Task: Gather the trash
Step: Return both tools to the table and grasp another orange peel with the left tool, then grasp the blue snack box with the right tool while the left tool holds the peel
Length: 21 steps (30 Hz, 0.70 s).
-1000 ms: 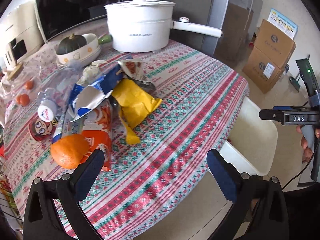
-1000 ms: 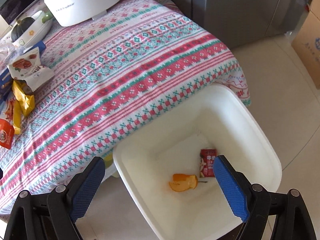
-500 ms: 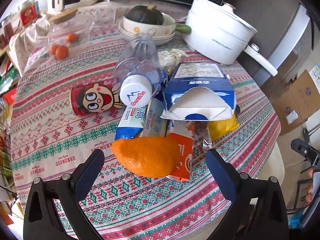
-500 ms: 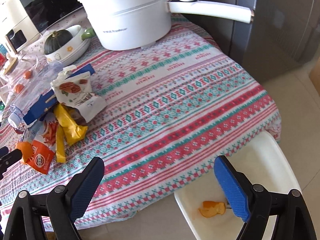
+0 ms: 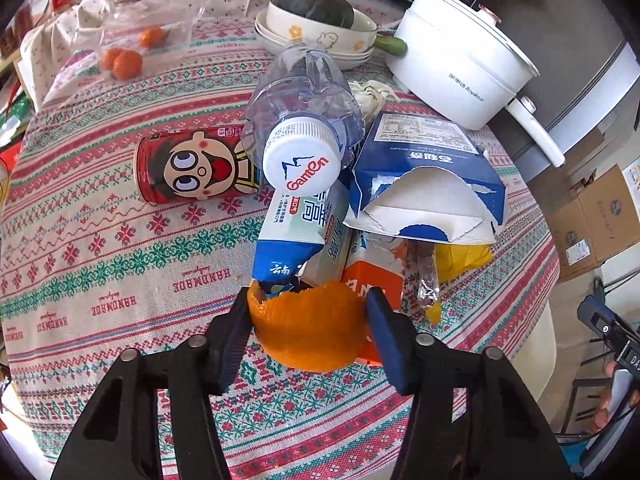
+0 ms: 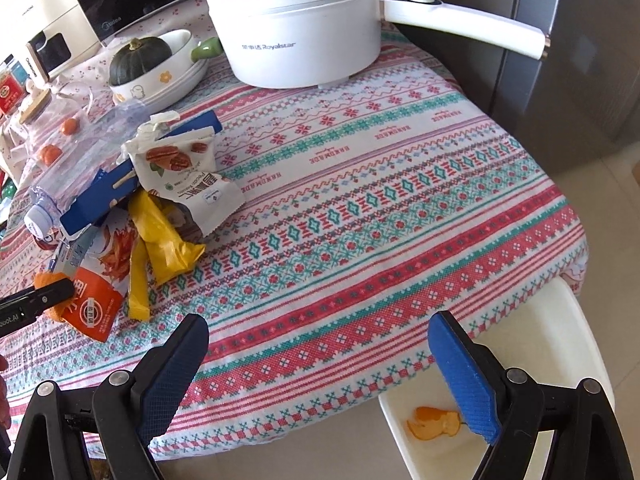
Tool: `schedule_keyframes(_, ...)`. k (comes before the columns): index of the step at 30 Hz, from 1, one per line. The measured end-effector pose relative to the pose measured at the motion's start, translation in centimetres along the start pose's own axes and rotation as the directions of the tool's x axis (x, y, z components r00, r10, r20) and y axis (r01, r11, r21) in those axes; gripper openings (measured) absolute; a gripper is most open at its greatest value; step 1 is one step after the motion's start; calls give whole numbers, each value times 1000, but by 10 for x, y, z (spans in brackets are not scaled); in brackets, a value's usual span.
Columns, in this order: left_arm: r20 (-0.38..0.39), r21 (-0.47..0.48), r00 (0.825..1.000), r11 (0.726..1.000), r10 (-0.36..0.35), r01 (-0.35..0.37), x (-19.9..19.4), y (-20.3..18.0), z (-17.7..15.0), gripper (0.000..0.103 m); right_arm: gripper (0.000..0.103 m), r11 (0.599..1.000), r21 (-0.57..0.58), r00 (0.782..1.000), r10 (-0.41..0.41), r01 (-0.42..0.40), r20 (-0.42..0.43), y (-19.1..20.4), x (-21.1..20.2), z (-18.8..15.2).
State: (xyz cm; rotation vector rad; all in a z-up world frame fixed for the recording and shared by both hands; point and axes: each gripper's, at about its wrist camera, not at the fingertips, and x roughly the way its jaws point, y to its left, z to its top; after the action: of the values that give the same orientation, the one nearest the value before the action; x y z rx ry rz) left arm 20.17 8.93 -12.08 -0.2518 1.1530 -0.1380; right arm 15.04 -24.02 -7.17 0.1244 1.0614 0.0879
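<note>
While left gripper (image 5: 308, 320) fingers are closing onto orange peel (image 5: 310, 330), right gripper (image 6: 318, 364) gapes over table edge (image 6: 400, 368).

The left gripper (image 5: 308, 332) has swung over the trash pile, its fingers closing around the orange peel (image 5: 310, 328).

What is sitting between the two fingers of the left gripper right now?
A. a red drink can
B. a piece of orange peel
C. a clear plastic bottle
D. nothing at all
B: the left gripper is closing its jaws on the orange peel, with a finger against each side of it.
</note>
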Motion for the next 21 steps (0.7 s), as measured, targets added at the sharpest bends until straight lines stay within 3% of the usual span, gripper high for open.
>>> schedule_keyframes(2,6,-4,1000,1000,-5,5,-6,2,-1,42,92,1000,8,1000,3,-3,1,0,0,1)
schedule_keyframes(4,9,1,1000,1000,-7,7,-12,2,-3,23,92,1000,13,1000,10,-10,4,1,0,2)
schedule_keyframes(15,79,15,996,999,-43,42,-62,17,-17,19,92,997,14,997,69,-69,32,38,4,13)
schedule_keyframes(21,144,9,989,1000,-14,13,-86,32,-16,19,92,990,15,989,140,-141,38,67,14,22)
